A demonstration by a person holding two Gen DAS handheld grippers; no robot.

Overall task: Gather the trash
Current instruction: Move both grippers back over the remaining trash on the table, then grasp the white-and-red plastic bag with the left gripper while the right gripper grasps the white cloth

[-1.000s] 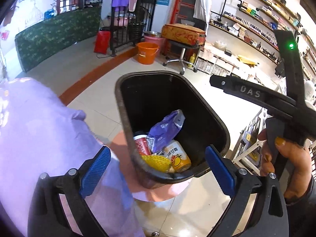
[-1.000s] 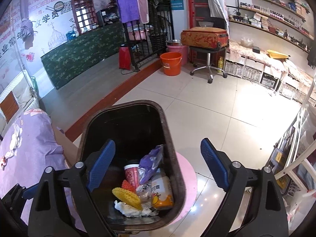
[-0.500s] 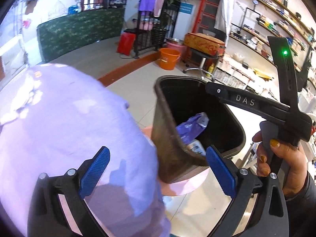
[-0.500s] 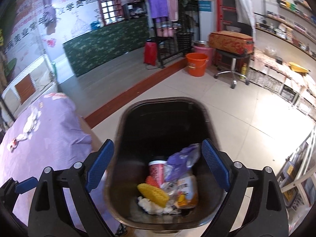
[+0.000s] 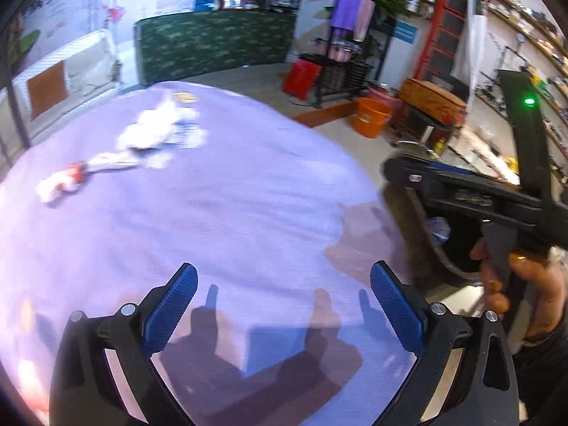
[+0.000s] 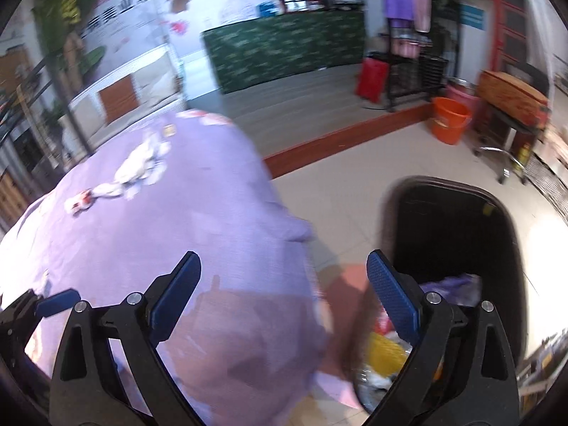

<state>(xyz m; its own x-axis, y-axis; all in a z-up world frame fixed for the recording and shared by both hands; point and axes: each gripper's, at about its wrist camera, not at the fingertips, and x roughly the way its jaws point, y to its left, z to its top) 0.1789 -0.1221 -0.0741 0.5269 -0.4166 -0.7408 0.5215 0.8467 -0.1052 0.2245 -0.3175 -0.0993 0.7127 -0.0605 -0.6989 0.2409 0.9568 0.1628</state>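
White crumpled tissues [image 5: 156,131] and a red-and-white scrap [image 5: 60,183] lie on the far side of a table with a purple cloth [image 5: 220,220]; they also show in the right wrist view [image 6: 142,168]. A dark trash bin [image 6: 458,245] with wrappers and cans inside stands to the table's right. My left gripper [image 5: 282,303] is open and empty above the cloth. My right gripper [image 6: 282,293] is open and empty over the table's edge beside the bin; its body [image 5: 472,191] shows in the left wrist view.
An orange bucket [image 6: 449,124], a stool with a patterned case [image 6: 511,106] and a black rack [image 6: 408,60] stand on the tiled floor beyond. A green-covered counter [image 6: 284,48] is at the back. Shelves line the right wall [image 5: 525,32].
Both grippers have swung left, away from the bin toward the purple table. The tissues on the cloth have come into view. Both stay open.
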